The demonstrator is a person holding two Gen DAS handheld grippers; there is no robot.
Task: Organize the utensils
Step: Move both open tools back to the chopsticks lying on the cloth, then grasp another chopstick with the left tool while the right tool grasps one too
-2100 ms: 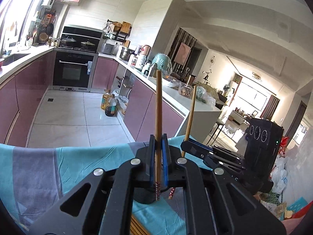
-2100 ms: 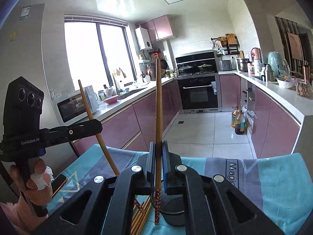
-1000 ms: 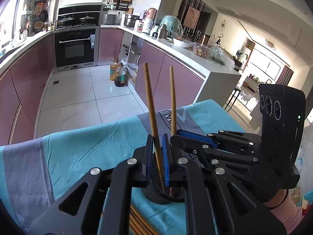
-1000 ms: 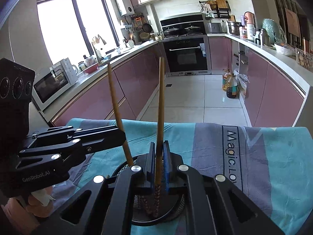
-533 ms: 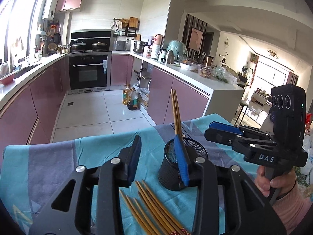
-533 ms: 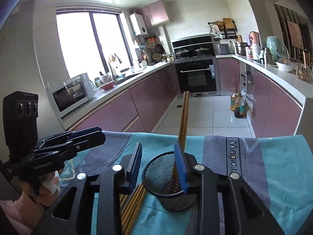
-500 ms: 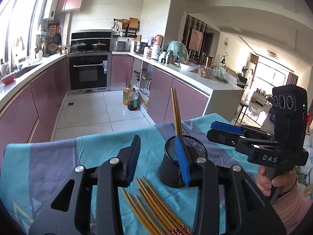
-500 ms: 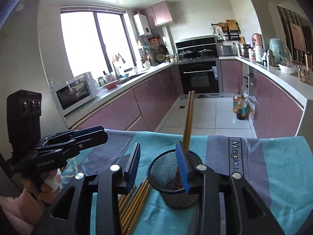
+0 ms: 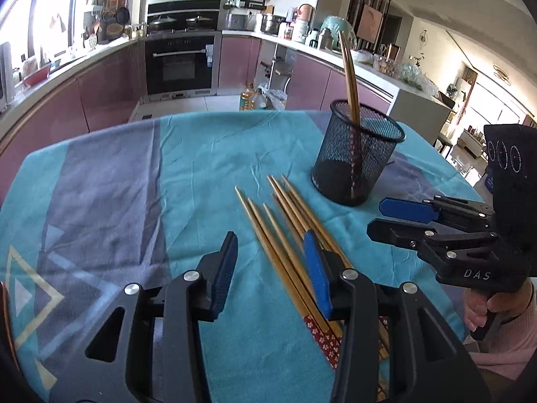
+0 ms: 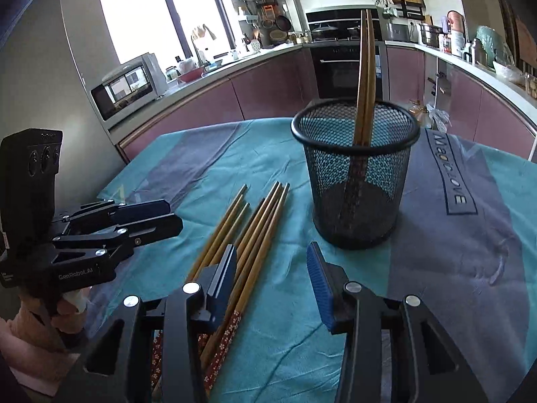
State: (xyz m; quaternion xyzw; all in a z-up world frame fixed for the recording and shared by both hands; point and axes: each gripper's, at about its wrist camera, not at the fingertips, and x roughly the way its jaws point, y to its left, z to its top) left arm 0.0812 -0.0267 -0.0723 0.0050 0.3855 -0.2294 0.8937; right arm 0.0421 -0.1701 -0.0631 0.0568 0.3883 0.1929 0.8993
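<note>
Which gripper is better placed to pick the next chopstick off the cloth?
Left: open, its fingers straddle the loose chopsticks. The right gripper, also open, has them only by its left finger.

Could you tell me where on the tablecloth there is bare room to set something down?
Free: the grey stripe left of the loose chopsticks, and the lettered stretch right of the mesh cup. Crowded: the middle, where the chopsticks lie beside the cup, with the open left tool and the open right tool above them.

We count two chopsticks [image 10: 364,77] standing in one mesh cup [image 10: 355,174], and about seven loose chopsticks [image 9: 285,231] on one tablecloth [image 9: 134,181].
</note>
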